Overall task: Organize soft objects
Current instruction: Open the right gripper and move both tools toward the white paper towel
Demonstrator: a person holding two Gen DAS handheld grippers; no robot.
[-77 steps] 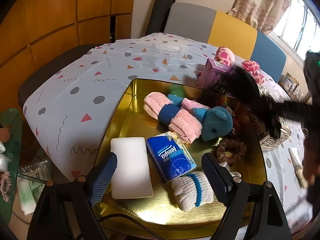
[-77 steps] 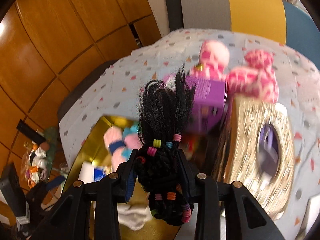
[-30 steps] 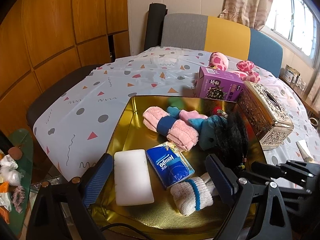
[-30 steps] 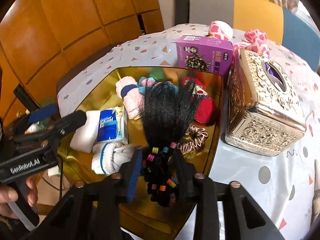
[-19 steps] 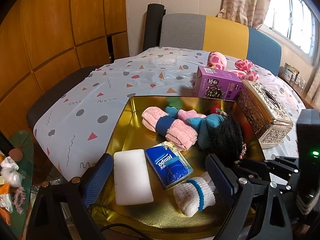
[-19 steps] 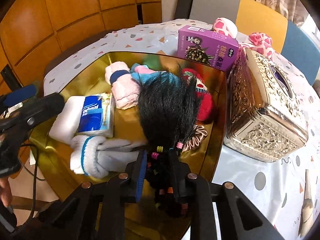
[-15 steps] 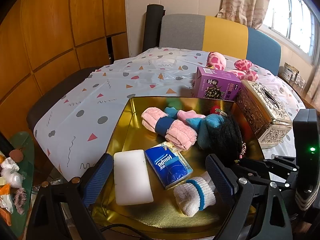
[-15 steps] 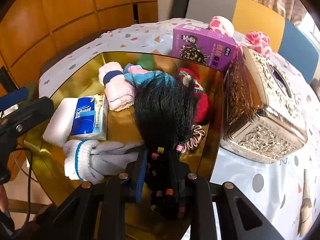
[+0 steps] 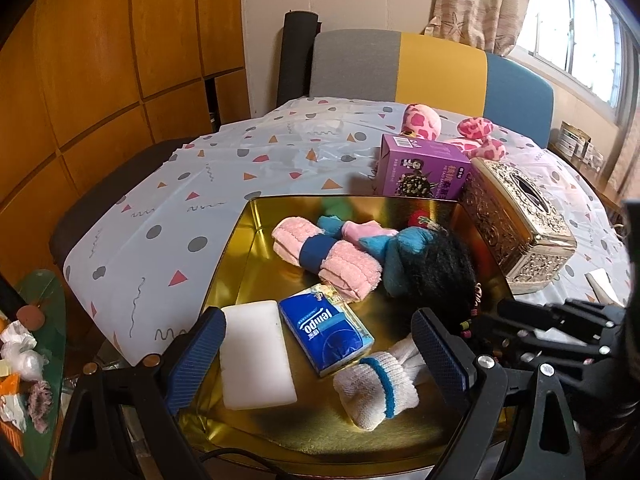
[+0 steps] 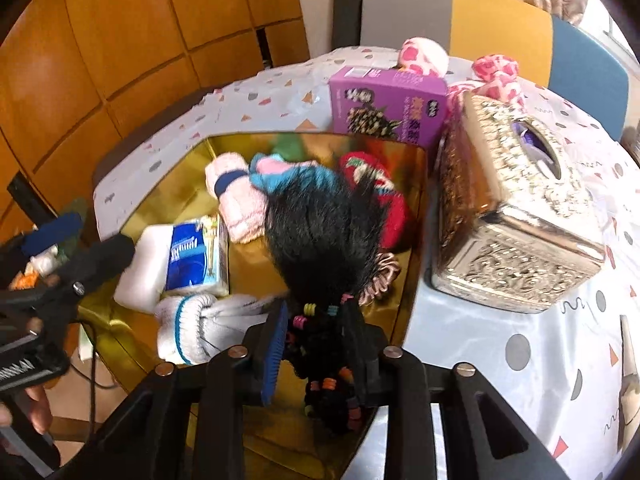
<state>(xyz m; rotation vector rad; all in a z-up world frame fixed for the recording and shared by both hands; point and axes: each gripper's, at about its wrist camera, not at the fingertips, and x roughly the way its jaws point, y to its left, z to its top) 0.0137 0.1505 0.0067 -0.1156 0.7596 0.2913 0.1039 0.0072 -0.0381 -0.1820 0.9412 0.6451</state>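
Right gripper [image 10: 316,344] clamping black hair bundle [image 10: 324,236], now lower over gold tray [image 10: 120,320]

Daylight from window [image 9: 576,36]; tray [image 9: 240,248] glare; fisheye edges; slight blur.

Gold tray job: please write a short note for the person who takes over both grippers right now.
Right gripper: shut on the black hair bundle, held over the gold tray, not released.
Left gripper: open, empty, at the tray's near edge.
In the tray: pink towel roll, blue plush, tissue pack, white sponge, sock, scrunchie, red knit item.
Left: release the bundle in the tray. The pink spotted plush is on the table behind the purple box; probably next.
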